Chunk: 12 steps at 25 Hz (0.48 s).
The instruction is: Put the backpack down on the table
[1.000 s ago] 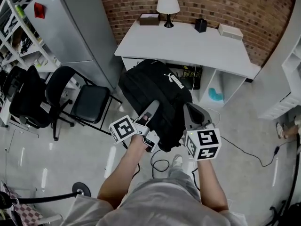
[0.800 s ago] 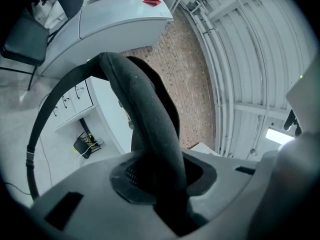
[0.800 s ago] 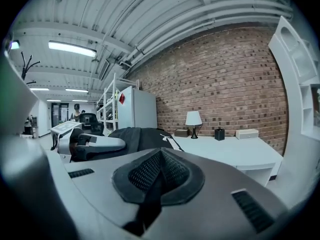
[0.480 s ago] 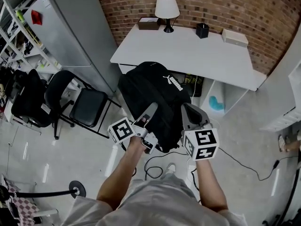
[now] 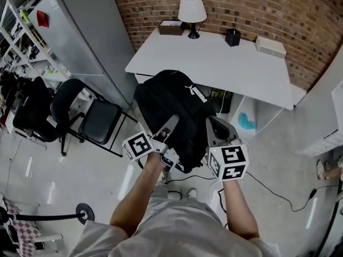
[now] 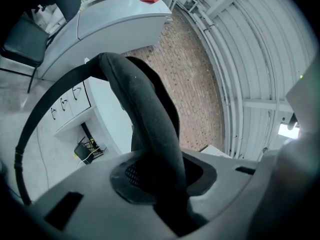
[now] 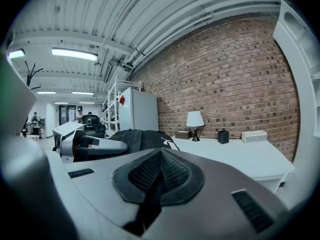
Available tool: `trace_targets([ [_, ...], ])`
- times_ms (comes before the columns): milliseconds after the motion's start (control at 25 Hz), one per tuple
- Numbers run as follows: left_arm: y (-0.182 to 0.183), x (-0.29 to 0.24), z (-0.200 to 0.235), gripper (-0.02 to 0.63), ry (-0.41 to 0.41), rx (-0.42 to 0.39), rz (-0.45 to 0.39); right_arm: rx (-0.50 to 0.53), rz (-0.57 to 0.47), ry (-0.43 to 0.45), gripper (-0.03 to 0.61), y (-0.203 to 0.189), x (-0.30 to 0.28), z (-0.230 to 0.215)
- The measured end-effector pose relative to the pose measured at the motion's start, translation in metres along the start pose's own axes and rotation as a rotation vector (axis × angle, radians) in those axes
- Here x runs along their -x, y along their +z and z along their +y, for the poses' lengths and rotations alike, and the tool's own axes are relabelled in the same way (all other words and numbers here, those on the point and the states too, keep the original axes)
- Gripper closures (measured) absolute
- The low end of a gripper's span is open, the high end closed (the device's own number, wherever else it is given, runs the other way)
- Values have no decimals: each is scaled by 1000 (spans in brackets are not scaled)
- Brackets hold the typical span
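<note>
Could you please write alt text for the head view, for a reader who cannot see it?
A person holds a black backpack up with the left tool and right tool, in front of a white table bearing a lamp against a brick wall.

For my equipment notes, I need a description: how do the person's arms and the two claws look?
The left claw and the right claw both have light grey plastic bodies with tapering jaws and dark, mesh-textured pads. Each carries a white cube printed with black square markers. The person wears a grey short-sleeved T-shirt.
</note>
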State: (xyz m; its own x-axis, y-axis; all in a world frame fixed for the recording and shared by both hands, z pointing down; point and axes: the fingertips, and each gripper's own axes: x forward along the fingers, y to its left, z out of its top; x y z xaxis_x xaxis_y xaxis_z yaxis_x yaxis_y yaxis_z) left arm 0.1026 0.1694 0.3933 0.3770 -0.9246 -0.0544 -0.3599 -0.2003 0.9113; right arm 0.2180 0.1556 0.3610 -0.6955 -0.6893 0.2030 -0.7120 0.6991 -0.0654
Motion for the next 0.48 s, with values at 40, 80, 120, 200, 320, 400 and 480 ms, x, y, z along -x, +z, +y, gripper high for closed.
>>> trace_targets([
  [40, 2, -3, 1, 506, -1, -2, 3, 1, 0, -1, 578, 0, -3, -1],
  [80, 3, -6, 3, 506, -2, -4, 6, 1, 1, -2, 578, 0, -6, -3],
  [120, 5, -9, 5, 506, -3, -5, 10, 2, 2, -4, 578, 0, -9, -4],
  [200, 9, -15, 9, 506, -8, -4, 17, 4, 6, -8, 578, -1, -17, -6],
  [320, 17, -27, 17, 506, -20, 1, 27, 11, 11, -18, 578, 0, -30, -12],
  [400, 24, -39, 23, 506, -30, 4, 37, 14, 14, -29, 578, 1, -43, -19],
  [480, 32, -50, 31, 506, -38, 8, 50, 15, 20, -41, 578, 1, -58, -24],
])
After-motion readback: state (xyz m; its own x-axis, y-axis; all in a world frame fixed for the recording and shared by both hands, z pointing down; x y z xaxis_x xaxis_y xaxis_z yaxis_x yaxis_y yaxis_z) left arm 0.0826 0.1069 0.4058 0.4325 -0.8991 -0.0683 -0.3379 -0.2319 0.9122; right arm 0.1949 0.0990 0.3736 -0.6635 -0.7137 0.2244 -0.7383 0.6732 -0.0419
